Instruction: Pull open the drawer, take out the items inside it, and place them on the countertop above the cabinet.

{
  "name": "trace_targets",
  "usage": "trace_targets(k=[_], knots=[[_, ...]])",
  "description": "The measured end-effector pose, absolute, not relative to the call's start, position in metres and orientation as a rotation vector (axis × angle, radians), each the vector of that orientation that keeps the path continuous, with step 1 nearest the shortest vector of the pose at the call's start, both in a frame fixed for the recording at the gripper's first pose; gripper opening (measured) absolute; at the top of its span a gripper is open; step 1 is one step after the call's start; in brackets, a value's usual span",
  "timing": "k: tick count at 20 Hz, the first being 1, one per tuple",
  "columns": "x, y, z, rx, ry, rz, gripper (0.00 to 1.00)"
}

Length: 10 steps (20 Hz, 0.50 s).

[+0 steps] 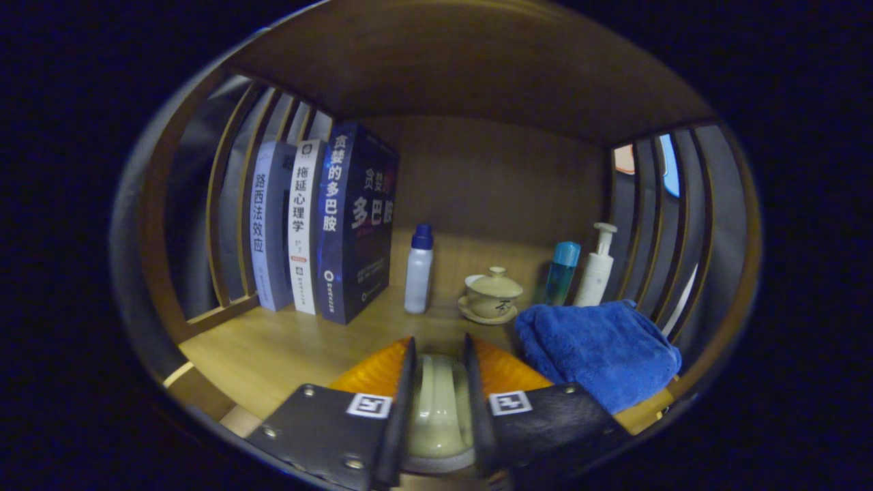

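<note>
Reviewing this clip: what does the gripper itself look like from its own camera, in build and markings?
The gripper has two flat, plate-like fingers running forward side by side. Each carries a small square white tag printed with a black fiducial pattern, and round metal screw heads dot the plates near their corners. The inner faces are thin upright pads. No cable or sleeve is visible.

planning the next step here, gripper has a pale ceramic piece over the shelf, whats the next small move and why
Probably lower it straight down onto the bare wood. The gripper is shut on a pale glazed ceramic cup, held above the countertop, with the blue towel close beside one finger and the lidded teacup just ahead.
</note>
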<state>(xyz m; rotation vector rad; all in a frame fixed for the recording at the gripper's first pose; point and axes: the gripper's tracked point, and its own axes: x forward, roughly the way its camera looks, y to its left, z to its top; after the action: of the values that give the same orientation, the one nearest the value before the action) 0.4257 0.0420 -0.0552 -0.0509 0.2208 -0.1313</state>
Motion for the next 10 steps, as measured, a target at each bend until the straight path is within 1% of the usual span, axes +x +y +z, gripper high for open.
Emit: trace_targets(k=[3,7,10], knots=[[0.403,0.049,-0.021,-0.073,0.129,-0.113,0.70],[0.355,0.055,0.018,-0.056,0.066,-0.094,0.79],[0.311,0.059,0.027,-0.034,0.059,-0.077,0.88]])
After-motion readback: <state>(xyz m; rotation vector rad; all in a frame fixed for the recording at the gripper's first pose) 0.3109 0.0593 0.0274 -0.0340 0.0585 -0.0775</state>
